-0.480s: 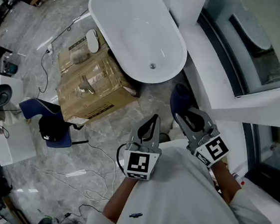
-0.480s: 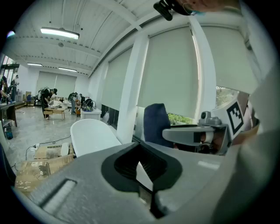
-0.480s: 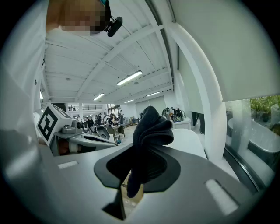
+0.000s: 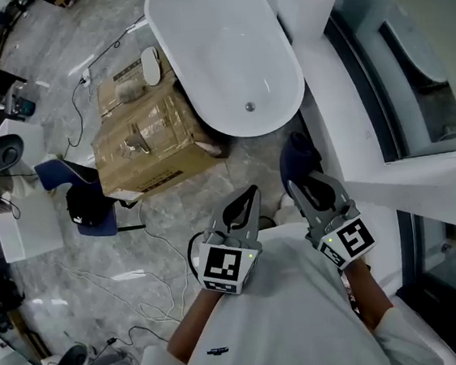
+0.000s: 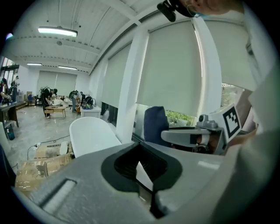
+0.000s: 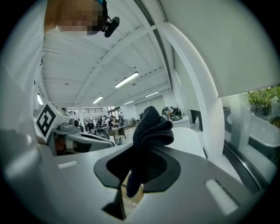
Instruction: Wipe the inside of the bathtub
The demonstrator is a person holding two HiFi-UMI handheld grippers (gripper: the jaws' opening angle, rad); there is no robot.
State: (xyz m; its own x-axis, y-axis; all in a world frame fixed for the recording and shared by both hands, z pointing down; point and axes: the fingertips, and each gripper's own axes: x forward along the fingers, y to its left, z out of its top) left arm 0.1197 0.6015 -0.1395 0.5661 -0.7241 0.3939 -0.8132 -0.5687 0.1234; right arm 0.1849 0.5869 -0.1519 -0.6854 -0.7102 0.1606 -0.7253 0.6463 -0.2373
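A white oval bathtub stands on the marble floor ahead of me, its drain near the close end; it also shows in the left gripper view as the bathtub. My right gripper is shut on a dark blue cloth, which sticks up from its jaws as the cloth. My left gripper is shut with nothing in it. Both grippers are held close to my chest, well short of the tub.
A taped cardboard box sits left of the tub with a white object on top. A white pillar and window sill run along the right. A dark bag and loose cables lie on the floor at left.
The view has shifted slightly; both grippers stay close to my chest, the right one a touch lower. The cloth stays clamped.
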